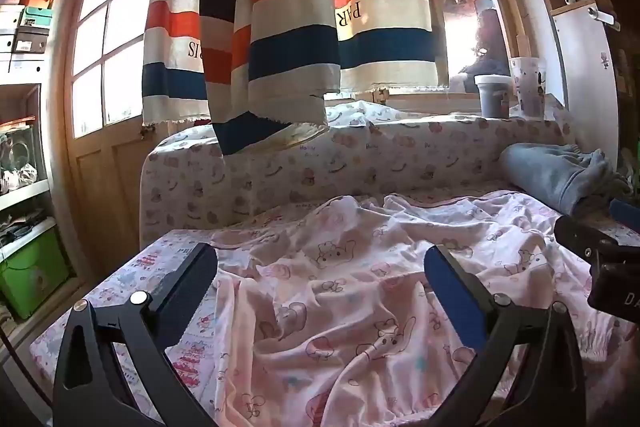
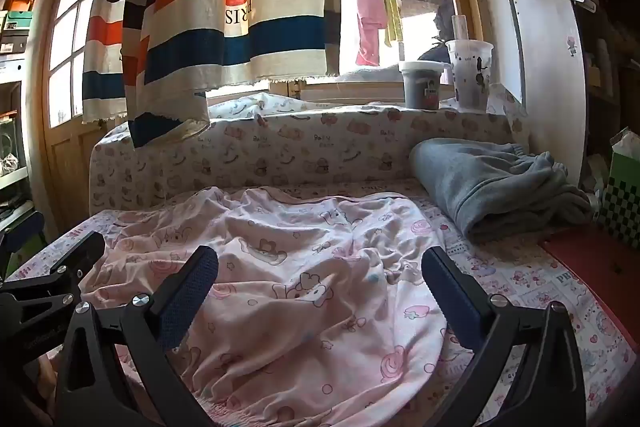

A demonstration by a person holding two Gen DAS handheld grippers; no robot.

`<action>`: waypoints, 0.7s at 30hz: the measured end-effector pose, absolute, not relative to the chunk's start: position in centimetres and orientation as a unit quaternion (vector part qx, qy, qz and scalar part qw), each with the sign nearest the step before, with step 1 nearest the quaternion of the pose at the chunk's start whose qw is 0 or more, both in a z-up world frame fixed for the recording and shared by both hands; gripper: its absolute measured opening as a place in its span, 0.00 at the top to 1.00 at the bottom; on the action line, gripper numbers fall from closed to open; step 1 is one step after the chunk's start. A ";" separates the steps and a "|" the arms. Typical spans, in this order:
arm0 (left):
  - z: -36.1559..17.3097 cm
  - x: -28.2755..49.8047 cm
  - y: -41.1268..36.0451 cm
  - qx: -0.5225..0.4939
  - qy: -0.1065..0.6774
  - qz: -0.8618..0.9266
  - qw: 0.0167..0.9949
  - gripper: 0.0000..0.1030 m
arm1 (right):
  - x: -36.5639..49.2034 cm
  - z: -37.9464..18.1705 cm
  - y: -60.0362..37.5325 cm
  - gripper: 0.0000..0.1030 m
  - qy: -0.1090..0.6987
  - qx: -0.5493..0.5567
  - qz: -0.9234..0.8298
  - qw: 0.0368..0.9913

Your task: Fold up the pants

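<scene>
— Both tongs, the left tongs (image 1: pixel 320 291) and the right tongs (image 2: pixel 320 291), hang spread apart with nothing between them.

— And the pants (image 2: pixel 280 279)?

— Rumpled in a heap on the bed (image 2: pixel 532 279), near the grey blanket (image 2: pixel 492 183). No neat fold anywhere, I'd say; practically everything is left to do.

You see a striped curtain (image 2: pixel 240 7) hanging before the window, its hem just above a ledge covered in printed cloth (image 2: pixel 280 147). A grey lidded tub (image 2: pixel 422 85) and a clear printed cup (image 2: pixel 470 75) stand side by side on that ledge at your right. Below them a folded grey garment (image 2: pixel 492 183) lies on the bed sheet (image 2: pixel 532 279), with pink laundry (image 2: pixel 370 15) hanging outside.
</scene>
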State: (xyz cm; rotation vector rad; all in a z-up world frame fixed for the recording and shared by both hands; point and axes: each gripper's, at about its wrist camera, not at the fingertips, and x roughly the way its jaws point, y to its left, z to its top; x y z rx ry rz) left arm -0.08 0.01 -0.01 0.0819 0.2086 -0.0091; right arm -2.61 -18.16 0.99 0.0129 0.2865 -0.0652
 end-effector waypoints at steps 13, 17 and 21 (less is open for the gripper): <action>-0.3 -0.3 -0.7 0.060 0.114 -0.004 0.992 0.00 | -2.7 0.9 -17.9 0.01 0.145 0.000 -0.034 0.989; -0.1 -0.3 -0.7 0.059 0.114 -0.005 0.992 0.00 | -2.7 0.9 -17.9 0.01 0.144 -0.002 -0.035 0.989; 0.0 -0.2 -0.6 0.058 0.114 -0.006 0.992 0.00 | -2.6 0.9 -17.9 0.01 0.144 -0.003 -0.035 0.989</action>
